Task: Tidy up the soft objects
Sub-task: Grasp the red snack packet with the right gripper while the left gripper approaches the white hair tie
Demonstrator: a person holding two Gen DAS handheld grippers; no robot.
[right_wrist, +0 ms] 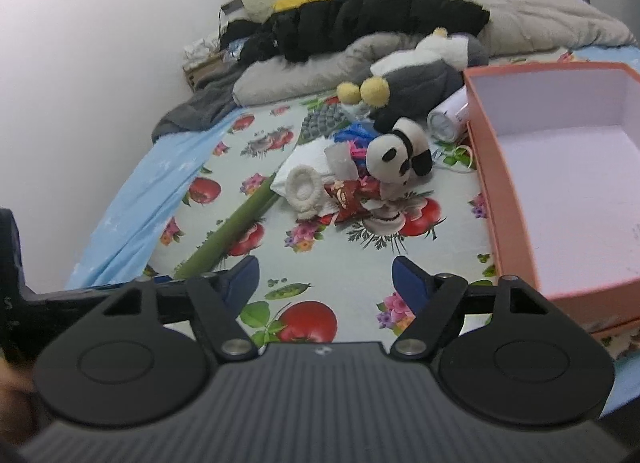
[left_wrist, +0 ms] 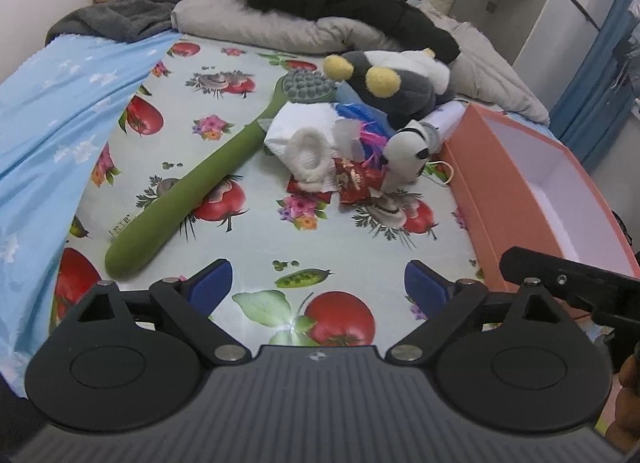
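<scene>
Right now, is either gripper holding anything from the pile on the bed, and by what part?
Nothing is held. The left gripper and the right gripper both stand open over the bare tablecloth, short of the panda toy and the pile.

Ahead of the open grippers, a small panda toy [right_wrist: 400, 157] lies on its side among a white sock [right_wrist: 306, 191], red wrappers [right_wrist: 352, 199] and bright scraps, with a bigger grey-and-white plush [right_wrist: 420, 83] behind it and an orange box [right_wrist: 568, 167] open to the right.
</scene>
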